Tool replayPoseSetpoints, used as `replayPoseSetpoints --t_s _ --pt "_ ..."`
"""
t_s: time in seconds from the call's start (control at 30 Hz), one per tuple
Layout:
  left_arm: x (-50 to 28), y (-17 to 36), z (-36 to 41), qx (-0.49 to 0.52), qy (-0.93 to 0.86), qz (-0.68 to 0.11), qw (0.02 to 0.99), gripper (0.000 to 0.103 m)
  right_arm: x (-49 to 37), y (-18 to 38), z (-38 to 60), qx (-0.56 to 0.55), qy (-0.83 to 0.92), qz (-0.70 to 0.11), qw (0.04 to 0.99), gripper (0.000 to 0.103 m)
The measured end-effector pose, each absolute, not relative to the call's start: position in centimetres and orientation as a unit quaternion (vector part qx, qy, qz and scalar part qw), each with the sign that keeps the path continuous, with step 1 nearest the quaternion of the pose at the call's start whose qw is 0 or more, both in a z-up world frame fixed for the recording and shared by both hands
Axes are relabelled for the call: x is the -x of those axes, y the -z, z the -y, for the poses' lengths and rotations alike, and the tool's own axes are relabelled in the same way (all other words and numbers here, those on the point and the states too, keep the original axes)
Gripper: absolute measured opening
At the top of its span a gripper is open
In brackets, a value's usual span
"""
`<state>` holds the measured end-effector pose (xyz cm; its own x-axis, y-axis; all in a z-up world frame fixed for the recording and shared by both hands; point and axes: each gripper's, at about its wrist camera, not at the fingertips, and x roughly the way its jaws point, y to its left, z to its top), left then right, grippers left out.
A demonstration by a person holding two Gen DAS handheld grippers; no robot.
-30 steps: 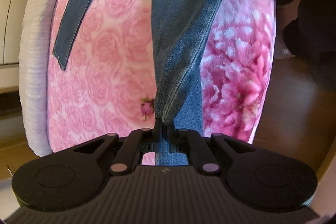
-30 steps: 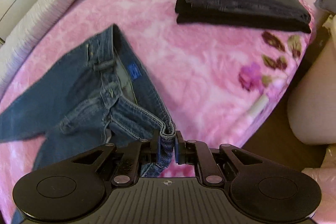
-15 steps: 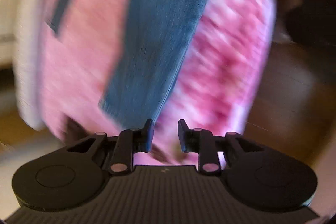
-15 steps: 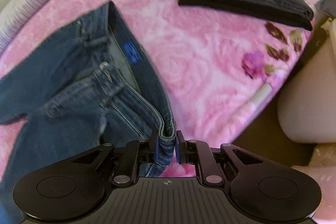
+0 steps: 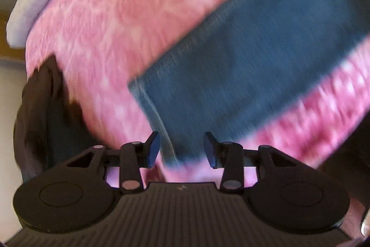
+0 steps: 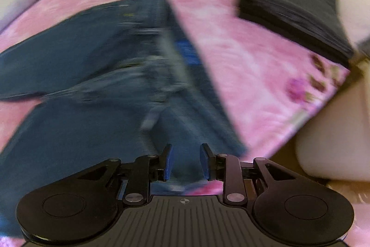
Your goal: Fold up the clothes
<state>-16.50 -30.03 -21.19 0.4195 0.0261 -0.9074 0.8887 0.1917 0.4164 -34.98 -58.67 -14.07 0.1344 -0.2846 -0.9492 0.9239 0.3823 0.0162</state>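
Opening at this moment, the jaws of the left gripper (image 5: 181, 148) stand apart over the hem end of a leg of the jeans (image 5: 249, 75); the denim lies below the gap and the pads do not press on it. The jaws of the right gripper (image 6: 185, 161) are also opening, poised over the waistband end of the jeans (image 6: 92, 85), with cloth seen through the gap but not clamped. Both views are blurred, so fine contact cannot be confirmed.

The jeans lie spread flat on the pink blanket (image 6: 242, 57). A folded dark stack (image 6: 291, 10) sits on the same blanket, well apart from the jeans toward the far right corner. A dark crumpled garment (image 5: 44, 108) hangs at the blanket's left edge, near the hem.

Handling judgement:
1. Denim is soft but comparatively heavy and dense; it will drape, not hold a shape, and will sag between two grip points.
2. The weave is not slippery, and drag on the plush blanket is likely.
3. It is not fragile; a firm pinch is acceptable.
4. Preferred hold points: the stitched hem and the thick waistband, where layered seams give the pads purchase.
5. Avoid single-layer mid-leg cloth, which may bunch.
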Motion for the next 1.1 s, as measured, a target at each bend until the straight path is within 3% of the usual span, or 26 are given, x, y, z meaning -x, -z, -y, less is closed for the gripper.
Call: replayPoseSetpoints --t_s 0.23,0.43,0.6,0.73,0.93,1.03,1.1 --pt "13.1 22.4 38.1 -0.604 0.382 -0.332 0.616 0.041 22.4 14.3 56.9 -0.237 0.279 -0.516 0.775 0.031" --pt "11.0 23.6 44.1 -0.679 0.403 -0.249 0.561 0.048 13.1 17.9 55.8 -0.121 0.168 -0.540 0.816 0.033" --pt "8.3 24.6 48.5 -0.708 0.416 -0.187 0.539 0.052 7.0 20.1 54.5 -0.004 0.102 -0.541 0.835 0.037" --pt "4.9 26.6 52.1 -0.725 0.419 -0.135 0.530 0.058 3.2 21.7 53.6 0.036 0.081 -0.548 0.832 0.043" --pt "-1.3 32.0 56.3 -0.754 0.426 -0.052 0.498 0.059 0.1 24.5 51.6 0.082 0.086 -0.565 0.816 0.046" --pt "-3.8 33.5 57.6 -0.754 0.438 -0.003 0.489 0.064 -0.4 25.8 50.4 0.127 0.091 -0.574 0.804 0.046" --pt "-5.0 33.5 57.9 -0.749 0.455 0.028 0.481 0.075 -0.7 26.5 49.8 0.149 0.098 -0.580 0.795 0.046"
